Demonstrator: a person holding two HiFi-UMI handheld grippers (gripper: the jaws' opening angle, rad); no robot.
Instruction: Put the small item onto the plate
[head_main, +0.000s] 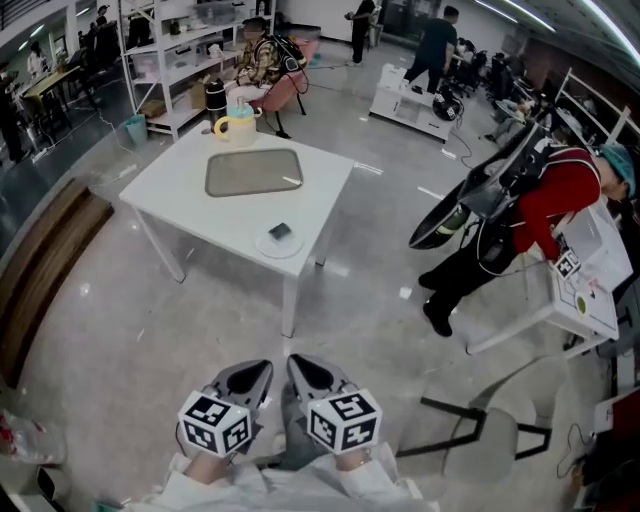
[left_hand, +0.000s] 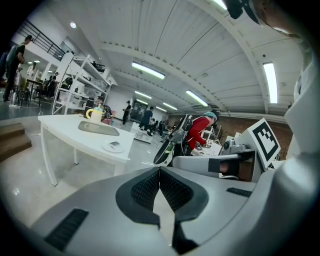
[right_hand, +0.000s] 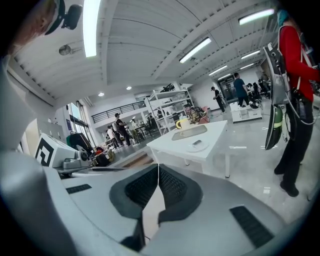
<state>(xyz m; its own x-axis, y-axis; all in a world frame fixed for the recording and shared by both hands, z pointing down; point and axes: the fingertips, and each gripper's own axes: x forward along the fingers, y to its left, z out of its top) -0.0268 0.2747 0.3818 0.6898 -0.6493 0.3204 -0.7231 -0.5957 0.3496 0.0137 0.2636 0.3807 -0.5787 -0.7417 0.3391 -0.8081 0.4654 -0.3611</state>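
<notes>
Fingers (left_hand: 146, 190) on left gripper (head_main: 262, 368) and right gripper (head_main: 296, 362) are clenched, empty. At twelve o'clock, the small item (head_main: 280, 231) already lies on the plate (head_main: 266, 246) at the desk (head_main: 180, 180) edge; a careless nudge could knock it off.

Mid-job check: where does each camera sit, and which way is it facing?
Head view: on the person's head, facing steeply down at the table; left gripper, right gripper and sleeves show.
Left gripper view: on that gripper, along its shut jaws toward the table.
Right gripper view: on that gripper, along its shut jaws, same table.
Shared: all three show the plate.
</notes>
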